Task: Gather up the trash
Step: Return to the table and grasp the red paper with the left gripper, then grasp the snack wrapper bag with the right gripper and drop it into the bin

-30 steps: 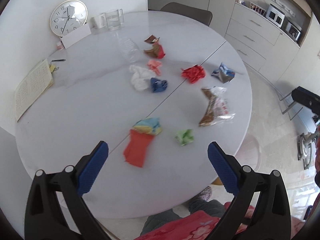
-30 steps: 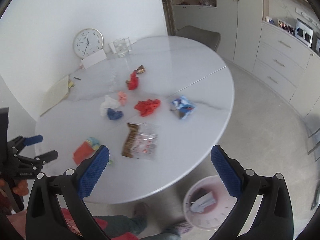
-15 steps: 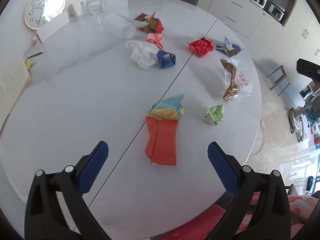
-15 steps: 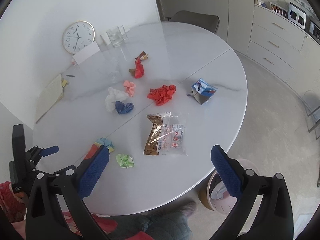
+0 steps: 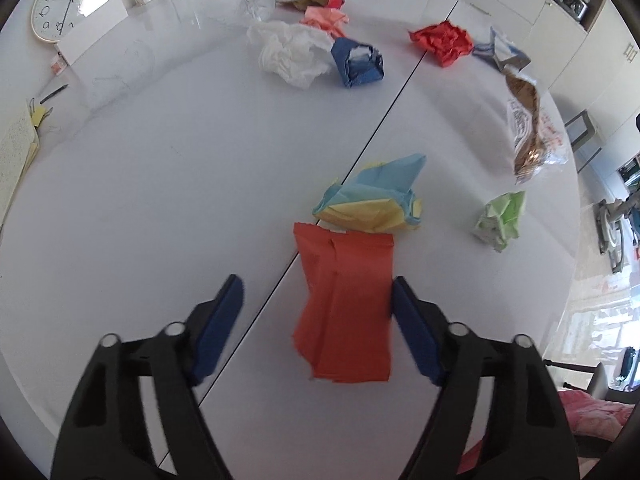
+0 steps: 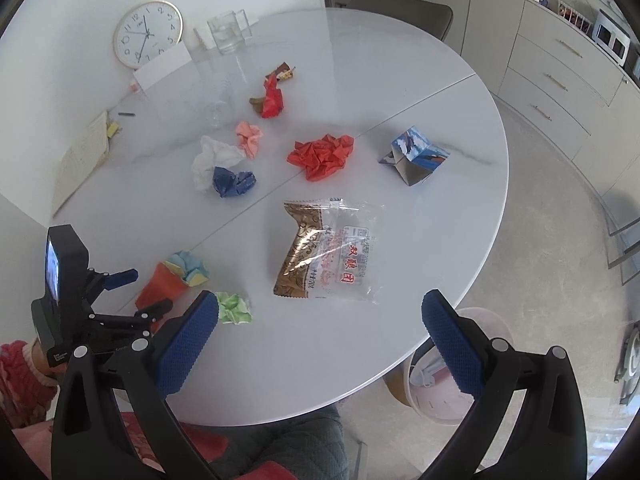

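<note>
A flat orange wrapper (image 5: 344, 304) lies on the white round table (image 5: 160, 208), with a blue-and-yellow paper wad (image 5: 376, 200) touching its far end. My left gripper (image 5: 316, 308) is open and straddles the wrapper, its right finger at the wrapper's edge. It also shows in the right wrist view (image 6: 138, 290). My right gripper (image 6: 320, 328) is open and empty above the table's near edge, with a clear-and-brown snack bag (image 6: 328, 256) ahead of it. A green wad (image 6: 234, 308) lies by its left finger.
More trash lies farther back: a red wad (image 6: 322, 154), a blue-white carton (image 6: 416, 156), white tissue (image 6: 212, 160), a dark blue wad (image 6: 232, 182), a pink wad (image 6: 250, 136). A pink bin (image 6: 452, 376) stands on the floor below the table edge. A clock (image 6: 147, 34) and glasses (image 6: 228, 32) stand at the back.
My left gripper has dropped toward the table and closed in around the orange wrapper, its jaws narrower than before. My right gripper has moved closer over the table.
</note>
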Tool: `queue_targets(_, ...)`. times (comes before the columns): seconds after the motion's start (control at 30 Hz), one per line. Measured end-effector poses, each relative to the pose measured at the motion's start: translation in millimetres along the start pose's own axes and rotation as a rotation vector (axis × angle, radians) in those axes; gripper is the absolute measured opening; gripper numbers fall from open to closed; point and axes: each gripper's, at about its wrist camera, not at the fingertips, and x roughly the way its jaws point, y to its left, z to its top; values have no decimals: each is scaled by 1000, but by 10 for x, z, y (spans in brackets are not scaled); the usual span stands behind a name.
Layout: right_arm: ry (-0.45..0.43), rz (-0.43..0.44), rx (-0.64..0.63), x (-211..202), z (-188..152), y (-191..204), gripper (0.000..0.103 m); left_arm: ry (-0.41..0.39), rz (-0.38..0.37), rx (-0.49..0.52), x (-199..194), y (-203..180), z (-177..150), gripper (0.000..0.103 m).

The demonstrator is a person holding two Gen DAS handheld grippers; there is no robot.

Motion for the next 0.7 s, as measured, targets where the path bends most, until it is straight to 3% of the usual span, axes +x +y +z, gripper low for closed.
queue_targets(0.17,32,10,49,210,36,-69,101,10,-9,11,7,8,-31,44)
queue_targets(0.27,52,-2,74,401,85,-80,101,18,-13,7,-41,37,-46,43)
queue_targets(0.57,76,-59,135,938,268,-70,101,-85,-34,-50,-698,34,57,43)
queue_targets(0.7,110,-96,157,1177,291,-88,101,-123,-30,-27,-875,-28,150,43)
